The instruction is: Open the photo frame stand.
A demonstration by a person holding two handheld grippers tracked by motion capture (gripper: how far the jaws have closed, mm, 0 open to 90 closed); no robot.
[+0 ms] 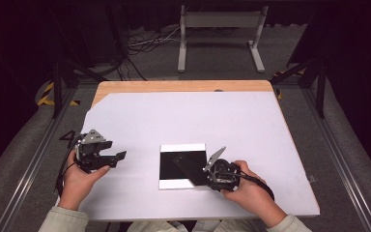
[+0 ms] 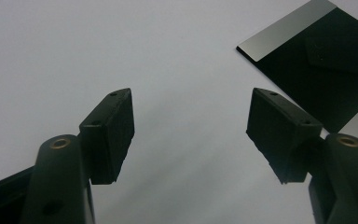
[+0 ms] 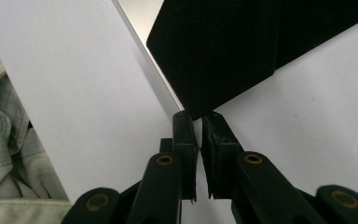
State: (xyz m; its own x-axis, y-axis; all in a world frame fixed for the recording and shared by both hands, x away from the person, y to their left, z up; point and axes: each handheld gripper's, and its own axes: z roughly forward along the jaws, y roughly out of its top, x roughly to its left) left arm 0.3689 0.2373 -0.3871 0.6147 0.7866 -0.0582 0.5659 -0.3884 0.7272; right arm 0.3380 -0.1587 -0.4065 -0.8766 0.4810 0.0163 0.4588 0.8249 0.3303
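A black square sheet with a white strip along its far and near edges lies flat on the white table cover, near the front middle. My right gripper reaches in from the right at the sheet's near right corner. In the right gripper view the jaws stand almost together, pinching the corner tip of the black sheet. My left gripper hovers at the table's left side, well apart from the sheet. Its jaws are wide open with nothing between them, and the black sheet lies ahead to the right.
The wooden table top shows past the cover's far edge. A metal stand and loose cables sit on the floor behind the table. A person's pale sleeve is close to the right gripper.
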